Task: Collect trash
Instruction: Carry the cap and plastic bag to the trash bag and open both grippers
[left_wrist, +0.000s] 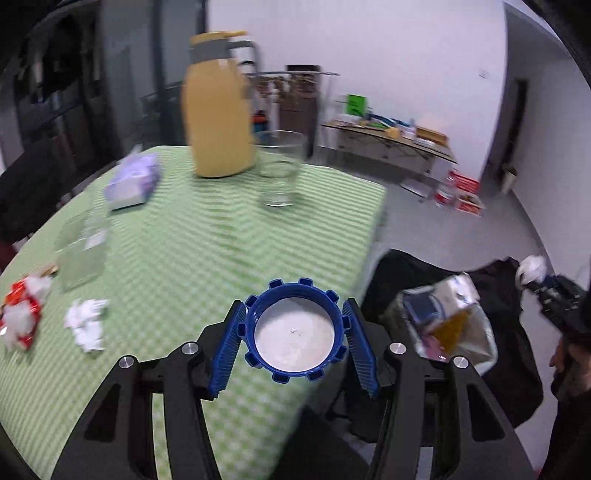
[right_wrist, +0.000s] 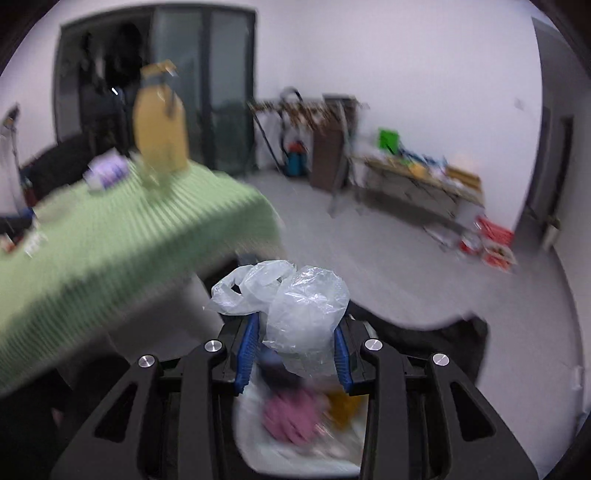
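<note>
While our left fingers (left_wrist: 295, 334) clamp the cap (left_wrist: 295, 332) and the right (right_wrist: 295, 350) pinch the plastic (right_wrist: 295, 314), we should reach over the bin (left_wrist: 447, 321) before releasing

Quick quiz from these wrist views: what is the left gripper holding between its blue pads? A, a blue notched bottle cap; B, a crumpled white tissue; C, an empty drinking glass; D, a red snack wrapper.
A: in the left wrist view the left gripper has its pads pressed on either side of a blue notched cap, white inside, above the edge of the green checked tablecloth.
</note>
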